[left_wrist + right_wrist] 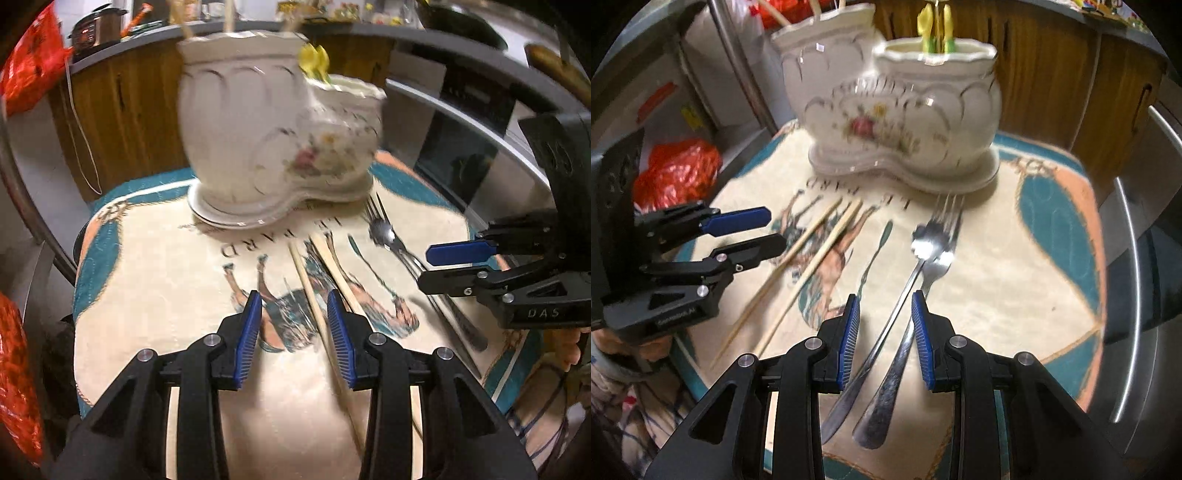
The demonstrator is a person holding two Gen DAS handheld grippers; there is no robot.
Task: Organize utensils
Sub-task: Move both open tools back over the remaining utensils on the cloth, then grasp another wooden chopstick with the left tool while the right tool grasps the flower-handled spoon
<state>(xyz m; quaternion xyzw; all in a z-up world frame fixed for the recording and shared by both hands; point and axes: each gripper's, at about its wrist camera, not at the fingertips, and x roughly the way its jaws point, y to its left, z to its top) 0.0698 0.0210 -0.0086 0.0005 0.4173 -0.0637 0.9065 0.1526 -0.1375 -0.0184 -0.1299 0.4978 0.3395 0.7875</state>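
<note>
A white two-pot ceramic holder [273, 136] [894, 110] stands at the far side of a printed cloth, with sticks in the tall pot and yellow-handled pieces in the low pot. Wooden chopsticks [317, 288] [809, 254] lie on the cloth. A metal spoon [384, 232] [886, 332] and fork [376, 210] [934, 269] lie side by side. My left gripper [295, 325] [764, 232] is open above the chopsticks. My right gripper [884, 325] [443, 266] is open above the spoon and fork handles. Both are empty.
The printed cloth [155, 295] [997, 280] covers a small round table. Red plastic bags [33, 74] [676, 170] sit at the left. A wooden cabinet [122, 122] and a grey counter [461, 48] stand behind the holder.
</note>
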